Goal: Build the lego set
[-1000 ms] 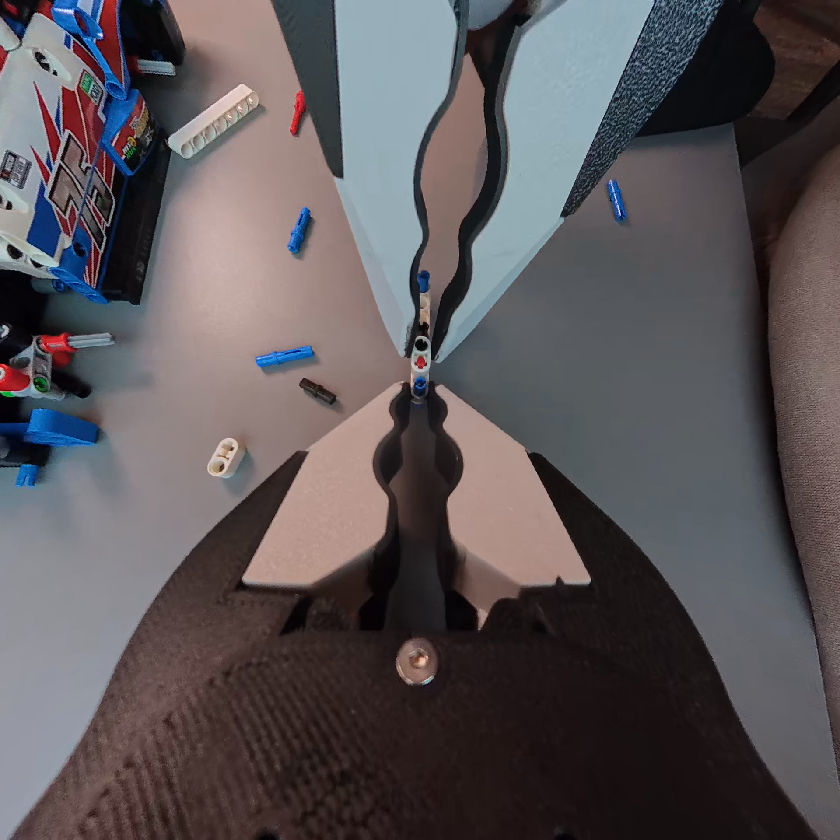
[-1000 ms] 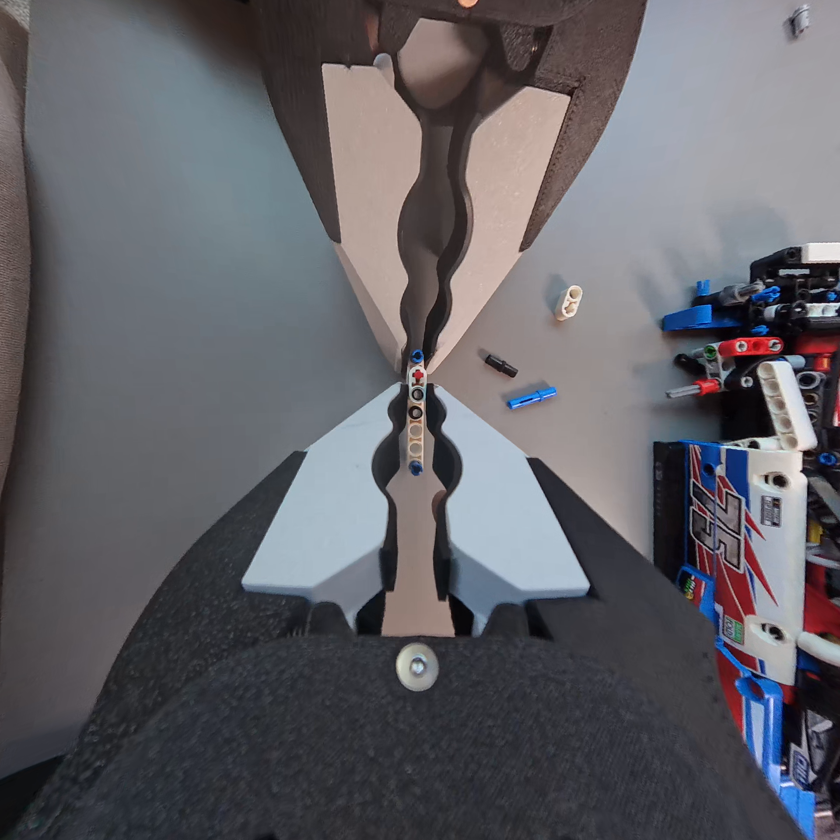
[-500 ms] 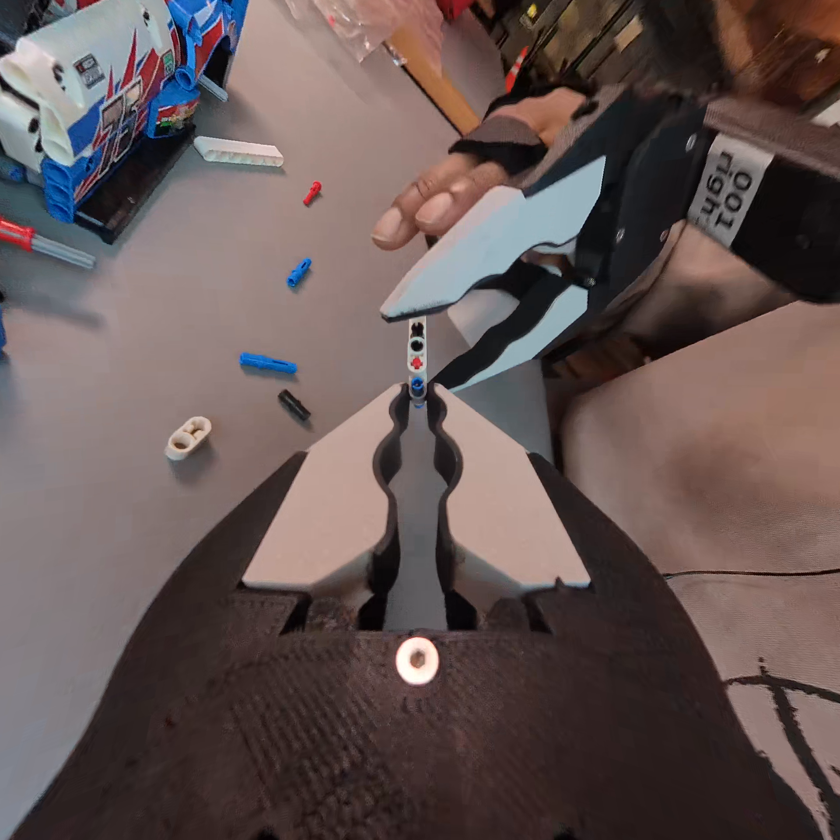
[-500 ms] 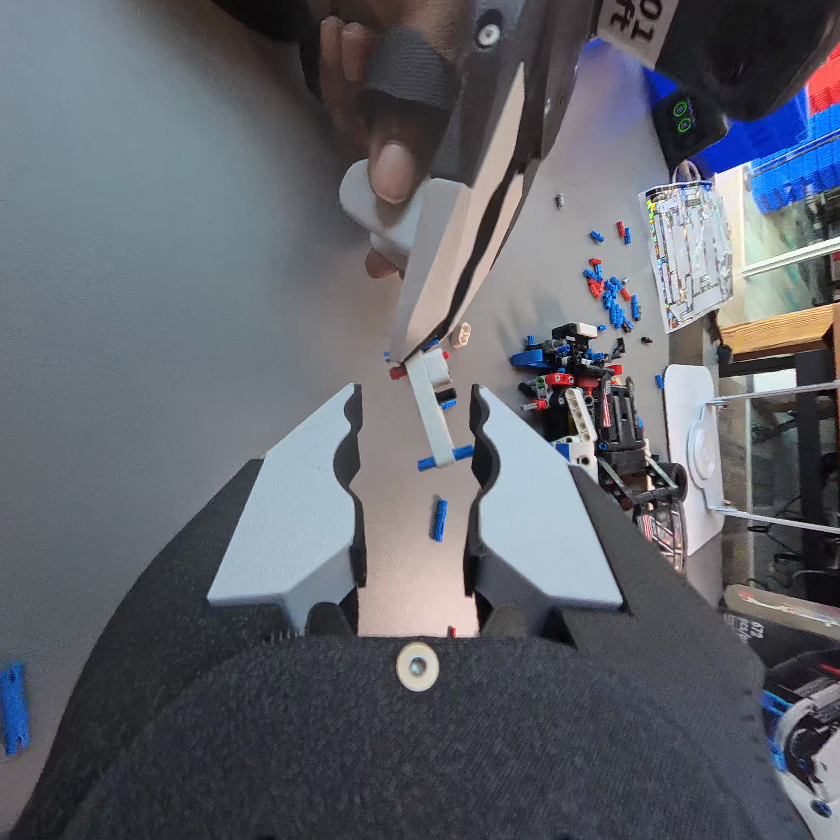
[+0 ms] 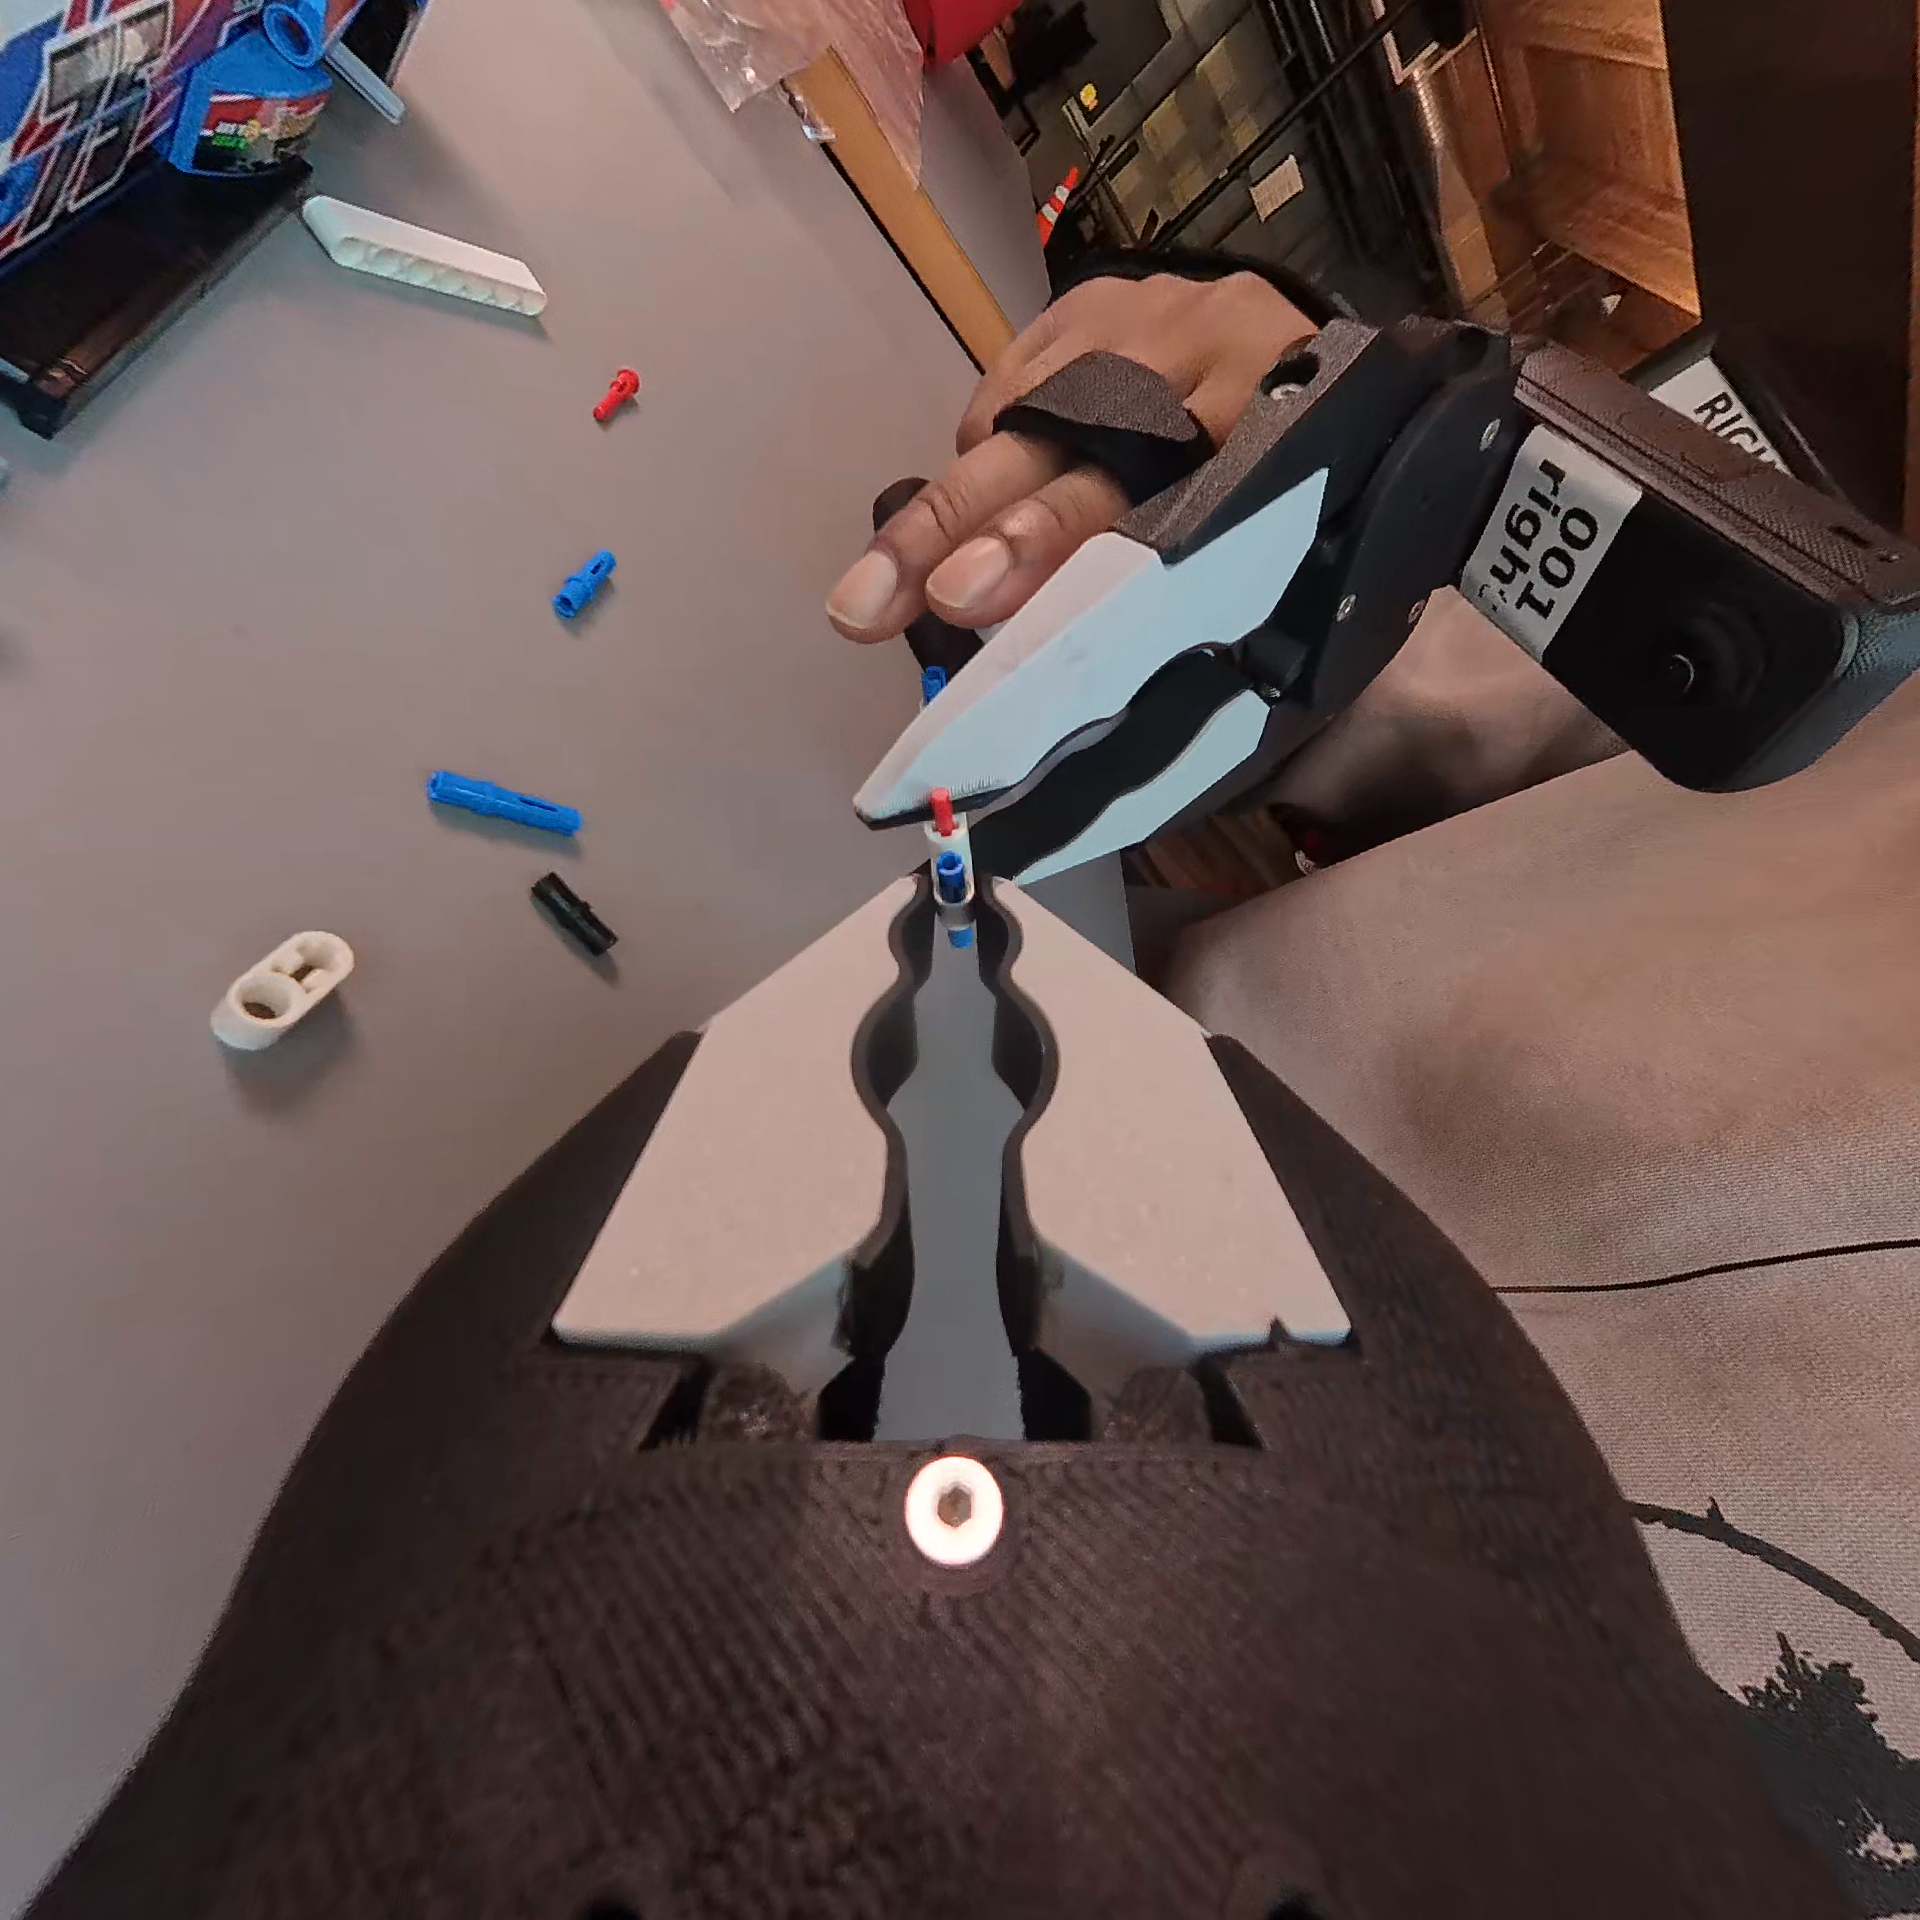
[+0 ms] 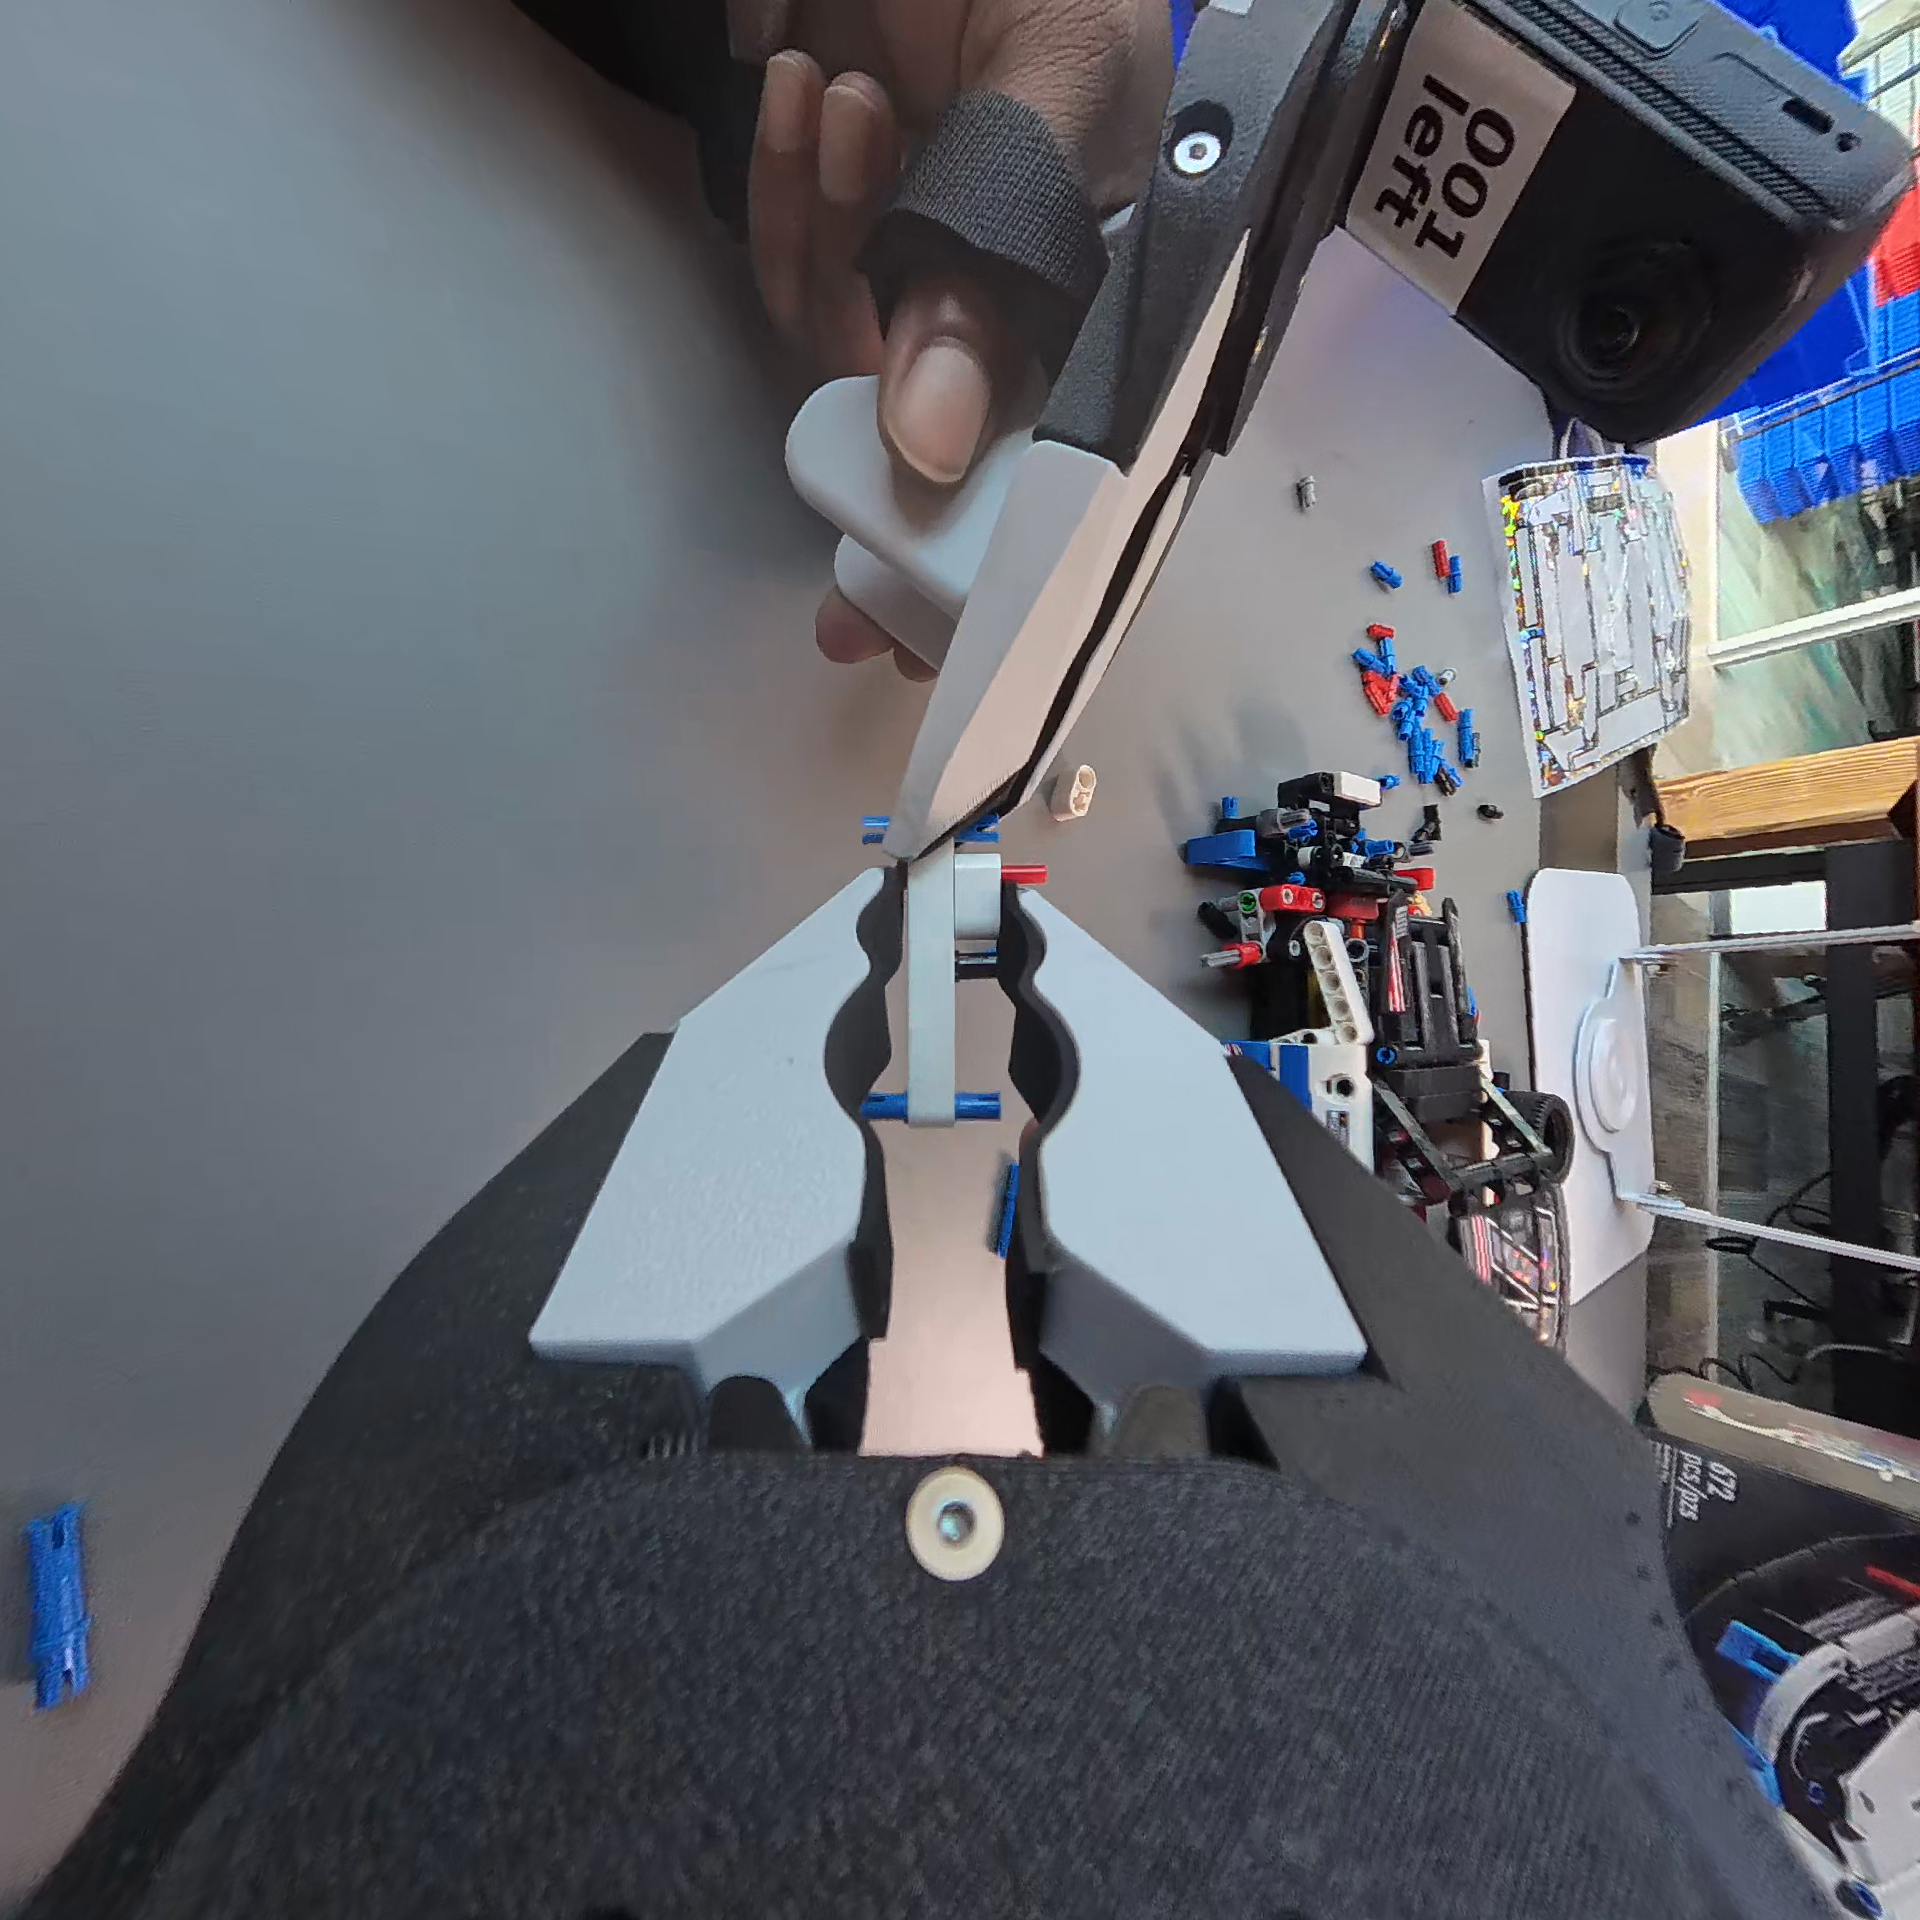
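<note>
L wrist view: left gripper pinches the end of the white beam at its fingertips, held up off the grey table; right gripper meets the beam's far end, near-closed around it. R wrist view: right gripper tips sit close either side of the beam, w/ blue pins and a red pin sticking out; firm grip vs. just bracketing, can't tell. Half-built car well apart. Step looks like regrip/hand-over of the sub-assy. Next prob needs one side to clamp before the other lets go.
</note>
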The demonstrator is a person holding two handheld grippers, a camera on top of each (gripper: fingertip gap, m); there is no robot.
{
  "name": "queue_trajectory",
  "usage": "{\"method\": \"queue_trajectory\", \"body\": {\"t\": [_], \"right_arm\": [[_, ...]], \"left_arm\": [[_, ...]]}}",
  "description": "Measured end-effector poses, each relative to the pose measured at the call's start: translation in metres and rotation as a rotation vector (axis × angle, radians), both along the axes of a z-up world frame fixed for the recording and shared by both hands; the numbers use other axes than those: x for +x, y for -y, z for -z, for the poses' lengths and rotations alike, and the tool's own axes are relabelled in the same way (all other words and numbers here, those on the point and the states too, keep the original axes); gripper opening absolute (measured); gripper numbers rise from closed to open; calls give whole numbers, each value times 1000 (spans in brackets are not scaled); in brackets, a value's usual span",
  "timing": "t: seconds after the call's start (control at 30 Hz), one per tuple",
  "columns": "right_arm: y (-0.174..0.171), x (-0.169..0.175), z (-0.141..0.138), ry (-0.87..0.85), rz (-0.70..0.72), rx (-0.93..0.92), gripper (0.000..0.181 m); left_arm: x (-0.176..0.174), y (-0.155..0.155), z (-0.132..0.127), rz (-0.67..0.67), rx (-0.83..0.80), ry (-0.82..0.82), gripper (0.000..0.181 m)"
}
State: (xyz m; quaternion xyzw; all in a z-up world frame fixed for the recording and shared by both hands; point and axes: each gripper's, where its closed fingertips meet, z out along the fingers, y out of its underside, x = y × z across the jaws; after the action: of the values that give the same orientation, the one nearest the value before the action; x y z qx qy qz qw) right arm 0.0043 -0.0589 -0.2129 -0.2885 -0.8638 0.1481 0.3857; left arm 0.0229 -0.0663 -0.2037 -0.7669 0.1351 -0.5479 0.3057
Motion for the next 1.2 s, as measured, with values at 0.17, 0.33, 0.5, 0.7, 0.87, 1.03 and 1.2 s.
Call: {"method": "queue_trajectory", "body": {"t": [0.17,0.33,0.5,0.7,0.87,1.03,1.2], "right_arm": [[1,2,3,16,-8,-2,16],[-3,-3,-5,-33,18,-16,18],[-11,0,-38,-133,52,-253,52],[-26,10,-55,-233,63,-693,38],[-21,6,-49,-251,-1,-715,16],[-17,5,-50,-319,-52,-682,5],[-14,8,-57,-432,-103,-595,5]], "left_arm": [[1,1,2,10,-14,1,5],[-3,-3,-4,-19,5,29,5],[-10,-8,-18,-58,128,15,5],[-14,-15,-30,-115,561,-290,6],[-14,-17,-35,-152,820,-485,6],[-21,-21,-38,-201,877,-536,7],[-18,-19,-48,-221,939,-552,8]]}}
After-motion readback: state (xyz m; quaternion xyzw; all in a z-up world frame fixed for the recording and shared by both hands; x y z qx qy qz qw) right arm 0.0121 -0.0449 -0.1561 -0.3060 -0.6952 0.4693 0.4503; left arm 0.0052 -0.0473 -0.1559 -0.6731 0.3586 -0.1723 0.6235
